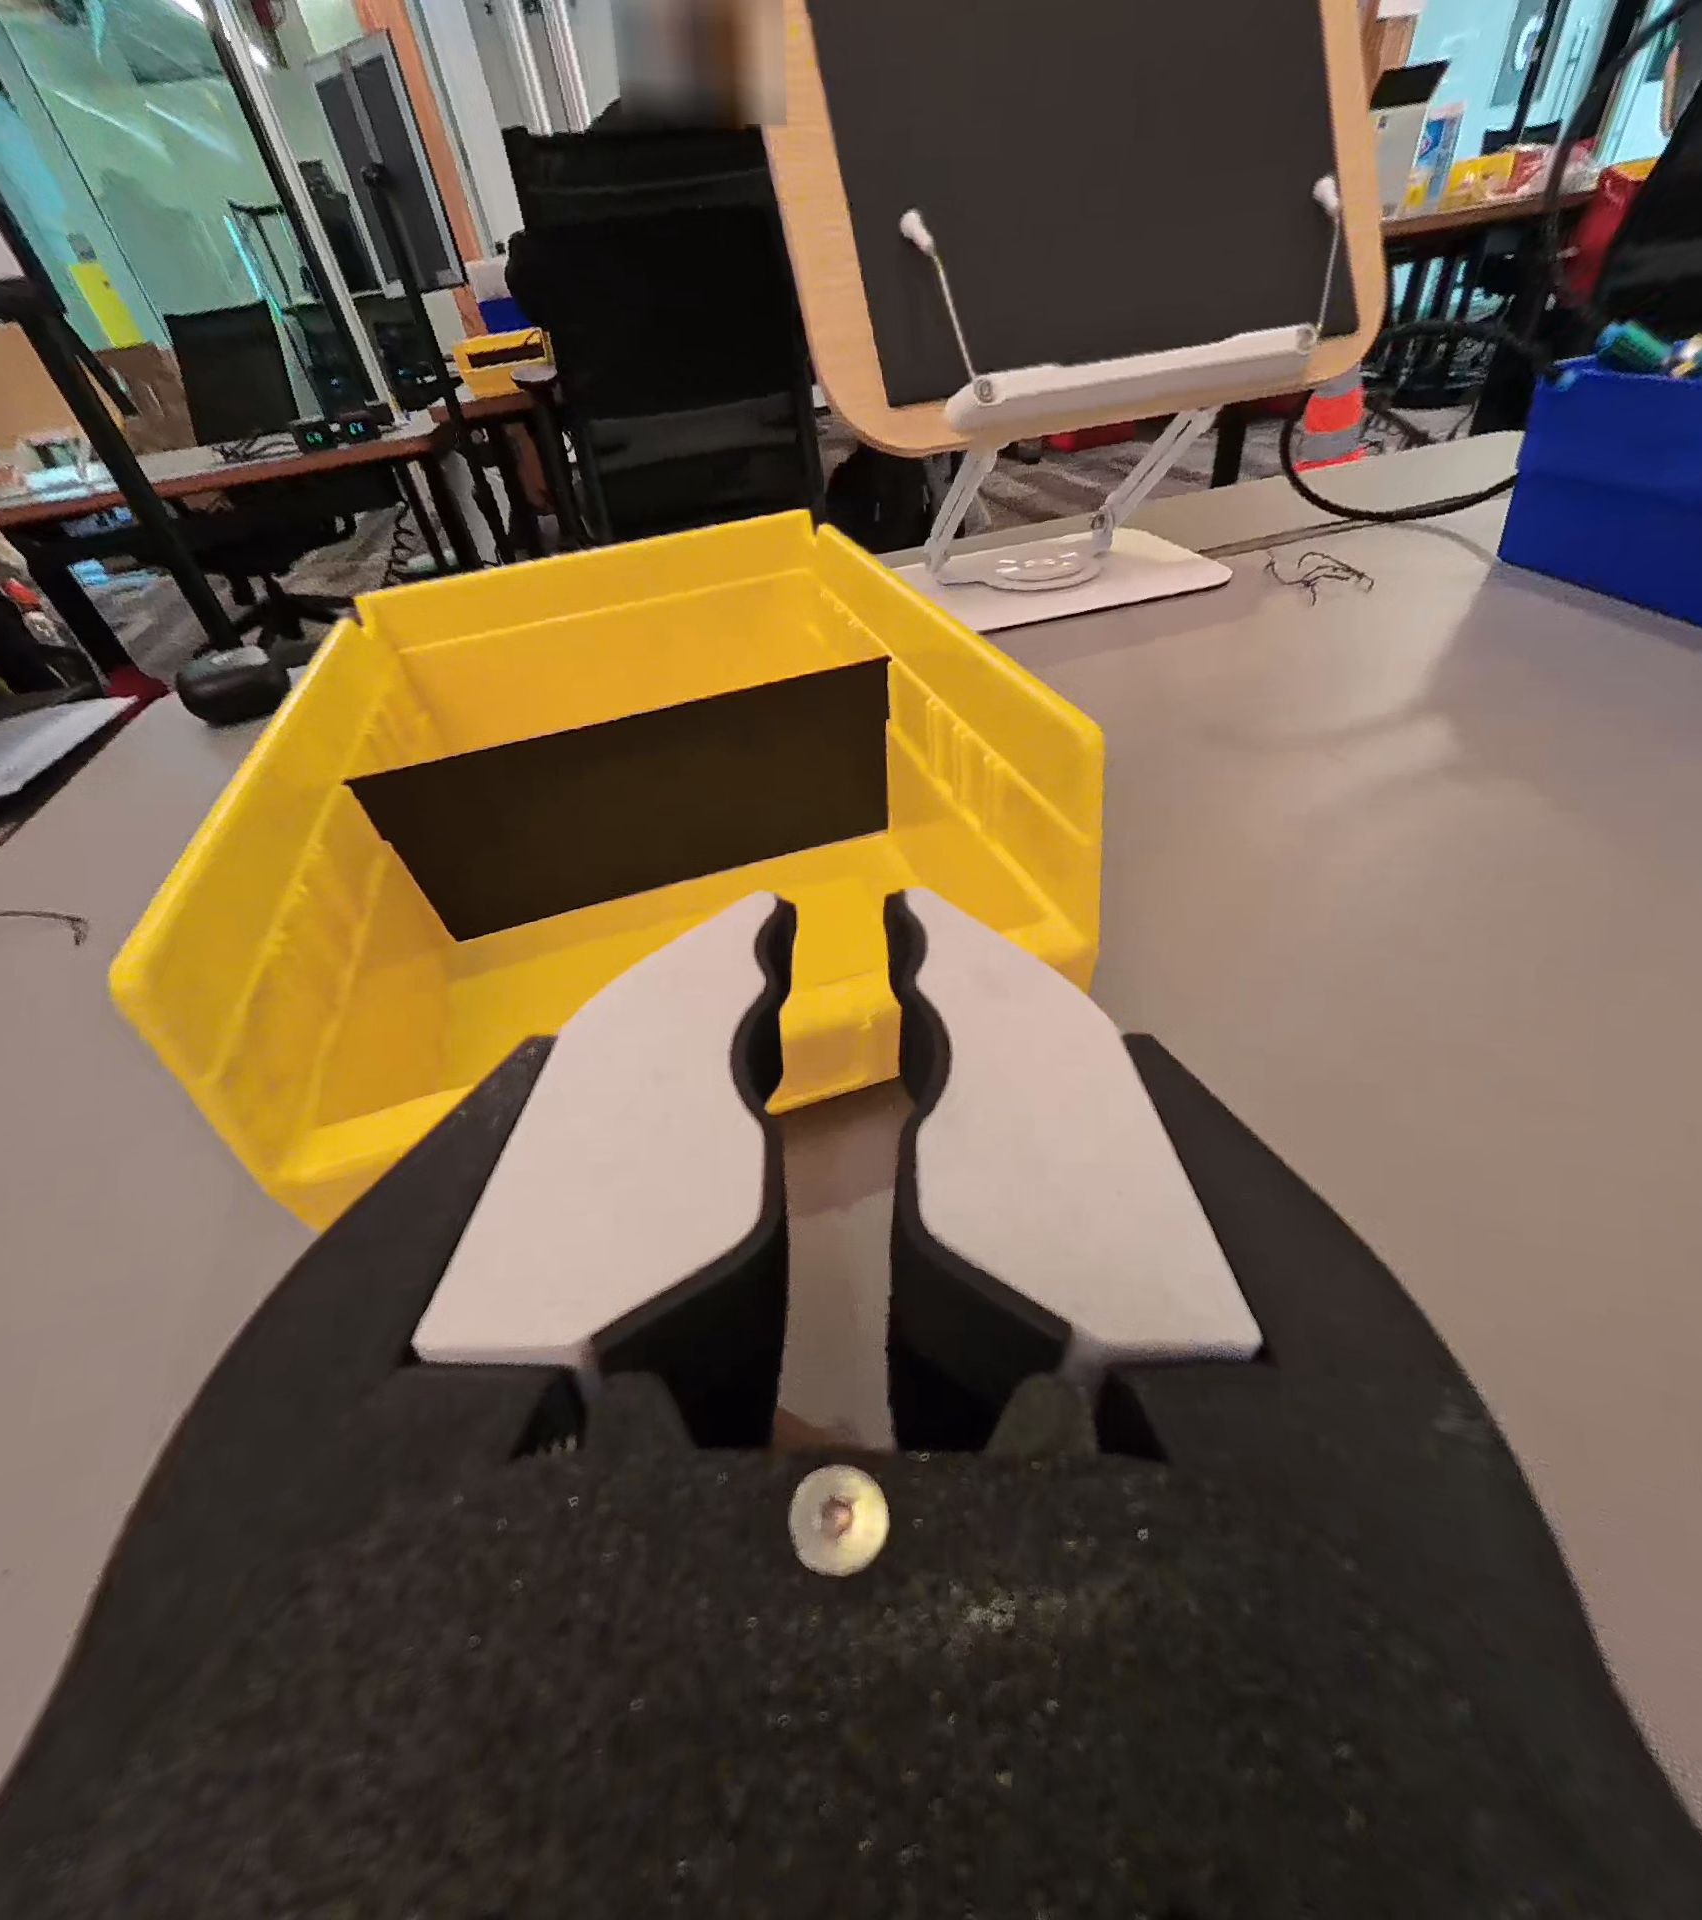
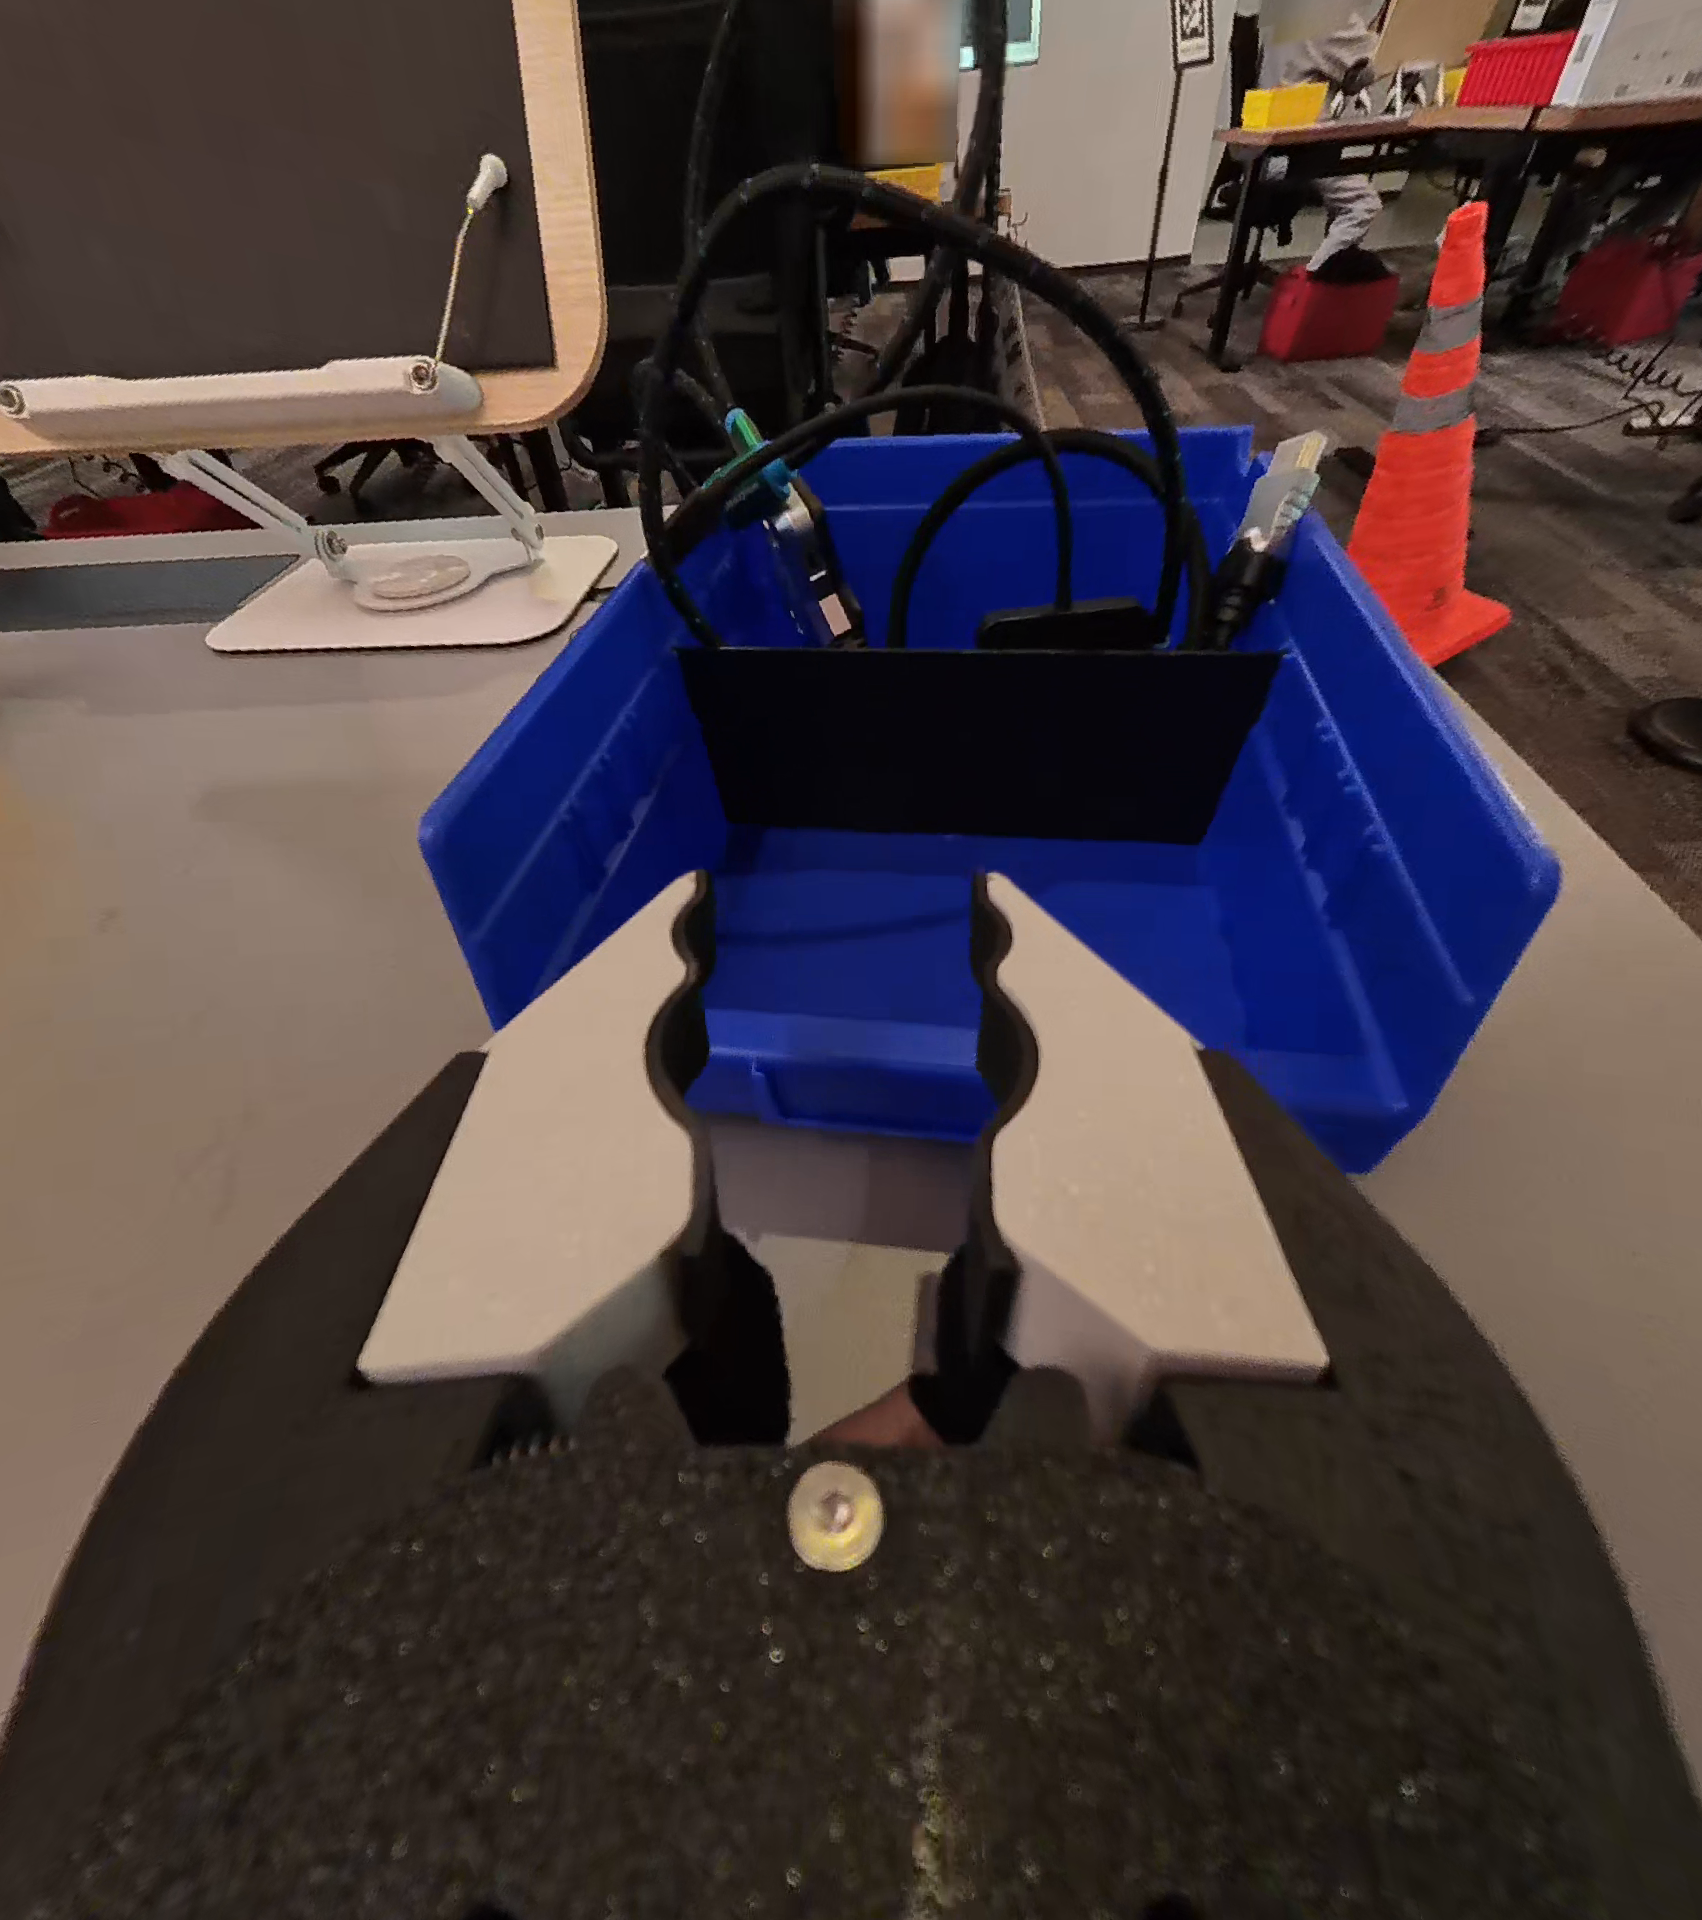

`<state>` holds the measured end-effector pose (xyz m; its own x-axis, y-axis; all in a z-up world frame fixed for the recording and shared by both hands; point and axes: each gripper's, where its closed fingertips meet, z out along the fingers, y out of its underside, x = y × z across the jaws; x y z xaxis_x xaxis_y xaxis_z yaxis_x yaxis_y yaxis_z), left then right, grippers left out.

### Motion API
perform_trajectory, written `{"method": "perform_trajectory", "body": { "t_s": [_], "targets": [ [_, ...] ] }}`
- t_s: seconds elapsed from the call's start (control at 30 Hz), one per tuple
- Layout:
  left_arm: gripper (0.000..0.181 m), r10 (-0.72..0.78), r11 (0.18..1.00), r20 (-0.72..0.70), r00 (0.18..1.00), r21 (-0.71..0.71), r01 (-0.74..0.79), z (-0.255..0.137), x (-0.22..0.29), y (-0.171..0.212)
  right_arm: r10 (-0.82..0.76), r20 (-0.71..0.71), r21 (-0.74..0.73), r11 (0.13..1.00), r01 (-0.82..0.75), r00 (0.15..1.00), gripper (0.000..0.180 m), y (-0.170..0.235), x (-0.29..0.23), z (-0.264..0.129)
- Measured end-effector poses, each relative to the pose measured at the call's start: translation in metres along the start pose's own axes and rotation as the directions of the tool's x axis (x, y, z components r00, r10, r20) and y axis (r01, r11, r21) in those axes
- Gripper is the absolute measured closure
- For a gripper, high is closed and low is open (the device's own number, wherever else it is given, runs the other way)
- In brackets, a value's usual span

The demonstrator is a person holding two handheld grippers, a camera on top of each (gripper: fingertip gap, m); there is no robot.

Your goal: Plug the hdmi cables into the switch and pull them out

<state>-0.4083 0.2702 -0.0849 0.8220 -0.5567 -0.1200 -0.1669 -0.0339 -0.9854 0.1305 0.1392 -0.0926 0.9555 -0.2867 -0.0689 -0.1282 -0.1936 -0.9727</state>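
The left gripper (image 1: 836, 914) has a narrow gap and holds nothing, near a yellow bin (image 1: 234, 997). The right gripper (image 2: 842, 894) is wider apart and holds nothing. The cables (image 2: 982, 499) sit in the far part of the blue bin (image 2: 1387, 894).

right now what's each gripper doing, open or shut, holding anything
left gripper: open, narrow gap, holding nothing, in front of the yellow bin.
right gripper: open, holding nothing, facing the blue bin.
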Motion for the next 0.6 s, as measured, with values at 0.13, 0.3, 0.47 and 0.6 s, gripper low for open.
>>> {"method": "perform_trajectory", "body": {
  "t_s": [0.13, 0.3, 0.47, 0.6],
  "targets": [
    [0.164, -0.019, 1.0, -0.027, 0.999, 0.008, 0.019, -0.001, 0.01, -0.003, -0.024, -0.004, -0.001, 1.0, 0.024, 1.0, 0.13, 0.003, 0.0, 0.0],
    [0.165, 0.05, 0.999, -0.016, 0.999, -0.019, -0.051, 0.002, 0.016, 0.002, -0.087, 0.177, 0.097, 0.993, 0.071, 0.98, 0.126, -0.008, -0.042, 0.001],
    [0.166, 0.033, 0.999, -0.045, 0.998, -0.014, -0.033, 0.006, 0.025, 0.002, 0.004, 0.303, 0.039, 0.999, -0.016, 0.953, 0.113, 0.003, -0.096, 0.027],
    [0.166, 0.045, 0.998, -0.054, 0.998, -0.031, -0.047, 0.008, 0.029, 0.005, -0.014, 0.229, 0.004, 1.0, 0.014, 0.973, 0.107, 0.008, -0.111, 0.055]
  ]
}}
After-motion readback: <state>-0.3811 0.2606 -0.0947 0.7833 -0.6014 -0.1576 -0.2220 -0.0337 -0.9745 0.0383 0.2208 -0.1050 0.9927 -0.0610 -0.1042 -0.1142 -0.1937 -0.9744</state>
